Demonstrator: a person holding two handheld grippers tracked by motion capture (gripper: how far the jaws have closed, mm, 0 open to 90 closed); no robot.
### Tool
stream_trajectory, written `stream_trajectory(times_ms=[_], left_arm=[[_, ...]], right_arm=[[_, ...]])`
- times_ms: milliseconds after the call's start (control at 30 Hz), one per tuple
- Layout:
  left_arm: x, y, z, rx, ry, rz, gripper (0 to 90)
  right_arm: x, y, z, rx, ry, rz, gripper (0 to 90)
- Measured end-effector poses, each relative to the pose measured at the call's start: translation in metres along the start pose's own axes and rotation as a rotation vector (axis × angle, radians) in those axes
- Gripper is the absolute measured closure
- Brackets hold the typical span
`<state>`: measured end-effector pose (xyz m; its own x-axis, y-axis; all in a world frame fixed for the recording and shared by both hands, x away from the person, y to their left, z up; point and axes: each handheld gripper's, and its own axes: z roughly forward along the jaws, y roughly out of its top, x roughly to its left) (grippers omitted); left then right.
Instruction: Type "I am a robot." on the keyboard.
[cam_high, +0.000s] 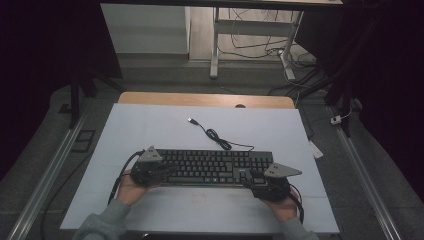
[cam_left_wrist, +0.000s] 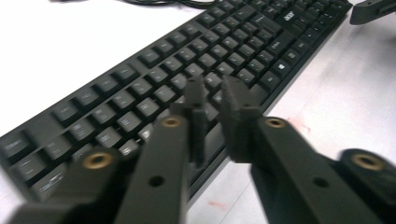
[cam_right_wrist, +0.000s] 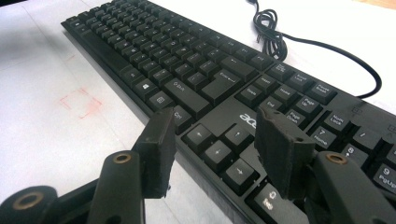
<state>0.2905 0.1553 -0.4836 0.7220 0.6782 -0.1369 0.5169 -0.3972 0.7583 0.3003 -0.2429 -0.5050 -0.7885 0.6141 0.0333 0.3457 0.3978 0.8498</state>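
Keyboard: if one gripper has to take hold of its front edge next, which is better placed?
Right. The right gripper stands open over the keyboard front edge by the arrow keys; the left gripper has nearly shut above the keys, holding nothing.

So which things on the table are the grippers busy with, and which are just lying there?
In use:
- black keyboard
- left gripper, jaws nearly shut over the keyboard's left end, nothing between them
- right gripper, jaws apart over the keyboard's right end

Just lying about:
- keyboard cable with its USB plug, loose on the white table
- faint red mark
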Motion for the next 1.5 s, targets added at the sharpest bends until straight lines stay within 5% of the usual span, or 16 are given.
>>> stream_trajectory(times_ms=[333,600,1500], left_arm=[[-0.011,-0.002,0.024,0.071,-0.009,0.054,88.8],[-0.011,-0.004,0.037,0.104,0.002,0.058,88.8],[-0.014,-0.007,0.053,0.156,0.011,0.087,88.8]], right_arm=[[-0.003,0.000,0.001,0.008,-0.009,-0.008,47.9],[-0.002,0.000,0.007,0.021,-0.007,-0.018,47.8],[-0.002,-0.001,0.008,0.025,-0.022,-0.023,47.6]])
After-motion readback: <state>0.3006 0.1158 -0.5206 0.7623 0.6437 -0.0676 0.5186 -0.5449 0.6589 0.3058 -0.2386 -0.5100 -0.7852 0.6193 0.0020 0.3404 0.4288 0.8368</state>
